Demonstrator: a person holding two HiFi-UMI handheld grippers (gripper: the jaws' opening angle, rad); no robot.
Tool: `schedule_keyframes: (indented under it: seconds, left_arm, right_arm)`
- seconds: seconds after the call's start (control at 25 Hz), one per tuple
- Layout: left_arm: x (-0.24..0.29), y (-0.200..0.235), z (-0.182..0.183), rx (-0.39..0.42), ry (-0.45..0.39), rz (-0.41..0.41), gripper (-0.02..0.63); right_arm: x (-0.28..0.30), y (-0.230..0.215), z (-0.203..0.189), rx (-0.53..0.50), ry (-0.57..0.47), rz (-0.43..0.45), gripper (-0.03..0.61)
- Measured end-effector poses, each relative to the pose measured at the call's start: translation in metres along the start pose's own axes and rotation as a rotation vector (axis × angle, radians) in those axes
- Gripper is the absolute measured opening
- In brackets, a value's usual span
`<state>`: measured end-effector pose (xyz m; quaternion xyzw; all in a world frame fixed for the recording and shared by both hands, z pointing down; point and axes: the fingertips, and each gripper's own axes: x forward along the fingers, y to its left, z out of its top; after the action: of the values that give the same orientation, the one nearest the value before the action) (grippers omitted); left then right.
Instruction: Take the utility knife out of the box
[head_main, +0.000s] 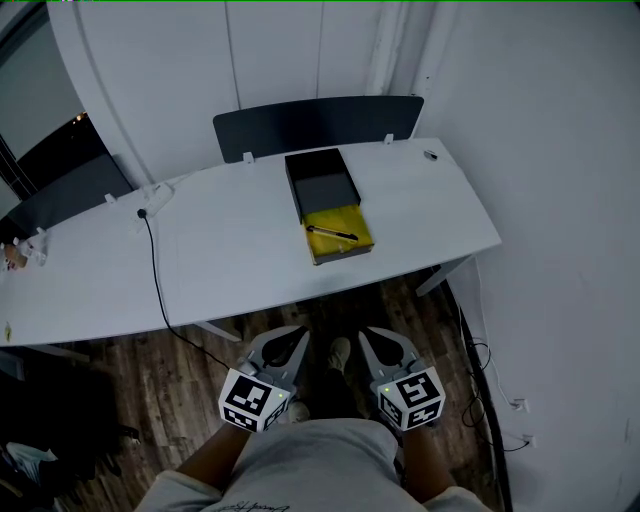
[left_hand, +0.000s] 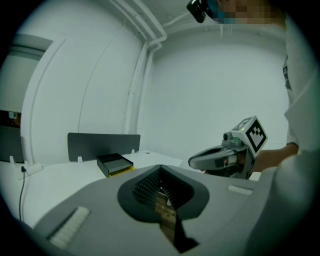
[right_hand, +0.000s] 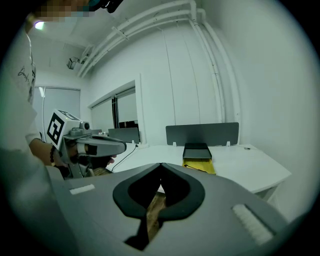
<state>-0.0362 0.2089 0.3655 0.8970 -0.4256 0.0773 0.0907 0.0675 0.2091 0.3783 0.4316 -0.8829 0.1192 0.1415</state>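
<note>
Both tongs hang in front of me over the floor, short of the tabletop (head_main: 230, 250). The left tongs (head_main: 283, 345) are closed with nothing between the tips, and so are the right tongs (head_main: 385, 348).

The utility knife (head_main: 331, 233) lies on the yellow half of the box (head_main: 322, 190), near the front edge of the tabletop and well apart from both tongs. The black half of the box sits just behind it, open and facing up. Nothing stands between the tongs and the box except the table edge.

A black cable (head_main: 157, 275) runs across the left part of the tabletop and drops over the front edge. It starts at a white power strip (head_main: 155, 195). A small object (head_main: 430, 155) sits near the far right corner, too small for me to identify. A dark divider panel (head_main: 318, 122) stands along the back edge.

Only the head view shows the knife clearly. In the left gripper view the box is a small dark and yellow shape, and the right tongs cross at the right. The right gripper view adds pipes (right_hand: 200, 30) running up the wall and glazed partitions on the left.

The floor (head_main: 200, 350) is dark wood planks and the walls are plain white.
</note>
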Motion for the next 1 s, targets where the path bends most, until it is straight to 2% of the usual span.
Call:
schedule_keyframes:
  seconds: [0.6,1.0]
  left_arm:
    - [0.093,0.070,0.014,-0.035,0.021,0.052,0.000]
    - [0.156,0.115,0.040,-0.043,0.015,0.091,0.000]
  right_arm:
    - [0.088,-0.081,0.037,-0.027,0.031,0.042,0.014]
    - [0.144,-0.138,0.067,-0.042,0.039,0.076,0.014]
